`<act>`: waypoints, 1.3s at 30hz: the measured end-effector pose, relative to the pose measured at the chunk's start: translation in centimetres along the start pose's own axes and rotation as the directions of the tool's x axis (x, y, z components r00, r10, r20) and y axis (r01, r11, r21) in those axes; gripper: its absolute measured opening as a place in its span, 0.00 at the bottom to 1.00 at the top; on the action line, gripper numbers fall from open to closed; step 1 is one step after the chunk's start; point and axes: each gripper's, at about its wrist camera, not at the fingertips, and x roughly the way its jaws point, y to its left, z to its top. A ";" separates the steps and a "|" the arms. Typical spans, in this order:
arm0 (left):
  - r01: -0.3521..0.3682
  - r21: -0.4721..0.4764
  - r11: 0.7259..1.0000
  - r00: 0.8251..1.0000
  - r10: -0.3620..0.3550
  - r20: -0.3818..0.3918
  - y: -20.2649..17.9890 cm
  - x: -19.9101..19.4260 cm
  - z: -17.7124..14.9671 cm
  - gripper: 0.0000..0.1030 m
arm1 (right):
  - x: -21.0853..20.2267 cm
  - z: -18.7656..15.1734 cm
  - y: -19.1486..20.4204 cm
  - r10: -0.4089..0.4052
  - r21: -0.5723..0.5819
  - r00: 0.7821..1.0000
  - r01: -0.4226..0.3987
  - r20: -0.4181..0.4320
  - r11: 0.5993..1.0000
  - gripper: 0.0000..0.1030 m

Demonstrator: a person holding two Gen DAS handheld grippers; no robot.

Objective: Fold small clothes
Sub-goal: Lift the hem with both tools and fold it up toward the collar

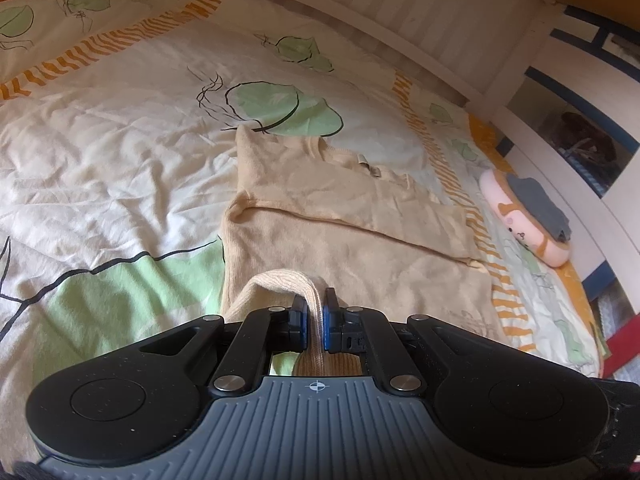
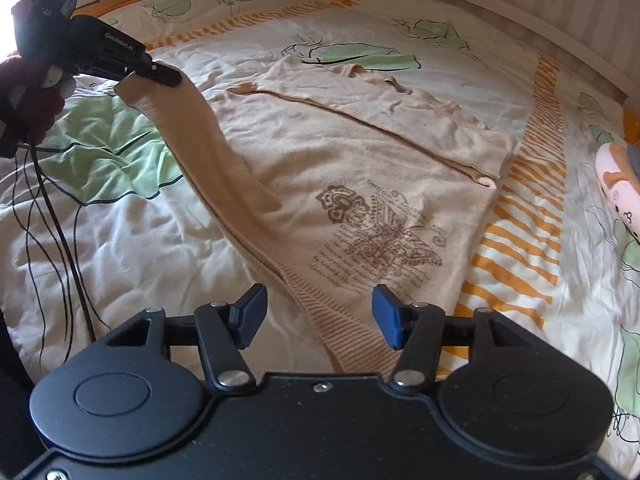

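Note:
A beige sweater (image 1: pixel 360 248) lies flat on the bed, front side up, with a brown print (image 2: pixel 380 228) on its chest. One sleeve (image 2: pixel 400 112) is folded across the body. My left gripper (image 1: pixel 316 312) is shut on the ribbed cuff of the other sleeve (image 2: pixel 208 152). In the right wrist view that left gripper (image 2: pixel 160 74) holds the cuff raised at the upper left, and the sleeve slopes down to the body. My right gripper (image 2: pixel 318 312) stands open just above the ribbed hem (image 2: pixel 344 328); its pads touch no cloth.
The duvet (image 1: pixel 120 140) is cream with green leaves and orange stripes. A pink plush toy (image 1: pixel 524 216) with a grey cloth on it lies at the right edge. A white bed rail (image 1: pixel 360 12) runs along the far side. Cables (image 2: pixel 52 208) hang below the hand on the left.

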 end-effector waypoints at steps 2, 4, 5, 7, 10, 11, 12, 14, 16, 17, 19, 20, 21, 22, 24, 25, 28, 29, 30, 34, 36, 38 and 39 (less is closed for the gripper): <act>0.001 -0.003 1.000 1.000 -0.001 0.000 0.0 0.0 -0.1 0.06 | 0.8 0.1 0.4 0.006 -0.024 0.999 -0.008 -0.050 1.000 0.48; 0.002 -0.007 1.000 1.000 -0.002 0.000 0.1 0.0 0.0 0.06 | 1.6 0.1 0.2 0.009 -0.007 0.996 -0.010 -0.089 1.000 0.19; 0.002 -0.010 1.000 1.000 -0.002 0.001 0.2 -0.1 0.0 0.06 | 1.9 0.1 -0.1 0.015 0.012 0.995 -0.014 -0.102 1.000 0.19; 0.003 -0.017 1.000 1.000 -0.003 0.004 0.2 -0.2 0.1 0.06 | 2.2 0.0 -0.7 0.022 0.038 0.994 -0.018 -0.104 0.999 0.13; 0.018 -0.038 0.999 1.000 -0.017 0.013 0.4 -0.2 0.6 0.06 | 1.4 0.5 -1.0 -0.031 0.024 0.998 0.032 -0.056 0.999 0.10; 0.025 -0.046 0.999 1.000 -0.024 0.017 0.4 -0.2 0.9 0.06 | 1.1 1.1 -1.3 -0.056 0.020 0.998 0.057 -0.040 0.998 0.10; 0.029 -0.050 0.998 0.999 -0.028 0.022 0.4 -0.1 1.3 0.06 | 0.8 1.6 -1.7 -0.075 0.022 0.997 0.075 -0.022 0.997 0.08; 0.038 -0.054 0.998 0.999 -0.036 0.036 0.3 0.2 2.2 0.06 | 0.5 2.9 -2.8 -0.105 0.038 0.994 0.104 0.015 0.994 0.08; 0.049 -0.054 0.997 0.998 -0.046 0.051 0.1 0.5 3.2 0.06 | 0.6 4.2 -3.9 -0.147 0.050 0.988 0.145 0.045 0.988 0.07; 0.053 -0.052 0.997 0.997 -0.050 0.057 -0.1 0.7 3.7 0.06 | 0.8 4.8 -4.4 -0.166 0.054 0.984 0.162 0.065 0.985 0.07; 0.056 -0.040 0.998 0.996 -0.053 0.073 -0.5 1.1 4.8 0.06 | 1.0 6.0 -5.6 -0.191 0.064 0.976 0.185 0.107 0.981 0.07; 0.056 -0.033 0.998 0.995 -0.053 0.079 -0.7 1.4 5.3 0.06 | 1.2 6.8 -6.3 -0.202 0.071 0.972 0.194 0.124 0.978 0.07; 0.056 -0.027 0.998 0.995 -0.054 0.085 -0.8 1.6 5.9 0.06 | 1.5 7.5 -6.9 -0.209 0.078 0.968 0.200 0.137 0.977 0.07; 0.056 -0.024 0.998 0.994 -0.054 0.090 -1.0 1.9 6.5 0.06 | 1.8 8.2 -7.5 -0.219 0.087 0.963 0.208 0.154 0.974 0.07; 0.057 -0.018 0.998 0.993 -0.055 0.107 -1.2 2.6 7.8 0.06 | 2.5 9.6 -8.6 -0.238 0.095 0.954 0.224 0.180 0.970 0.07; 0.058 -0.017 0.998 0.992 -0.055 0.113 -1.3 2.9 8.4 0.06 | 2.9 10.3 -9.2 -0.248 0.100 0.949 0.232 0.193 0.967 0.07; 0.058 -0.006 0.998 0.991 -0.057 0.122 -1.4 4.3 10.4 0.06 | 4.3 12.4 -11.0 -0.264 0.117 0.939 0.243 0.219 0.963 0.07; 0.052 0.000 0.999 0.991 -0.052 0.124 -1.4 4.8 11.0 0.06 | 4.8 13.0 -11.6 -0.268 0.121 0.937 0.246 0.224 0.962 0.07; 0.047 0.005 0.999 0.991 -0.048 0.124 -1.4 5.3 11.6 0.07 | 5.4 13.6 -12.1 -0.275 0.123 0.934 0.253 0.228 0.960 0.07; 0.037 -0.001 0.999 0.993 -0.036 0.114 -0.9 7.8 13.6 0.07 | 8.2 15.4 -14.1 -0.289 0.142 0.929 0.262 0.230 0.954 0.07; 0.023 -0.006 1.000 0.994 -0.022 0.104 -0.5 9.3 14.3 0.07 | 9.7 16.0 -14.9 -0.291 0.146 0.930 0.264 0.224 0.953 0.07; 0.008 -0.012 1.000 0.996 -0.007 0.090 0.0 10.8 14.8 0.07 | 11.3 16.6 -15.7 -0.296 0.147 0.931 0.269 0.212 0.952 0.07; 0.001 -0.019 1.000 0.997 0.000 0.079 0.3 11.6 15.0 0.07 | 12.1 16.8 -16.0 -0.296 0.148 0.933 0.270 0.203 0.952 0.07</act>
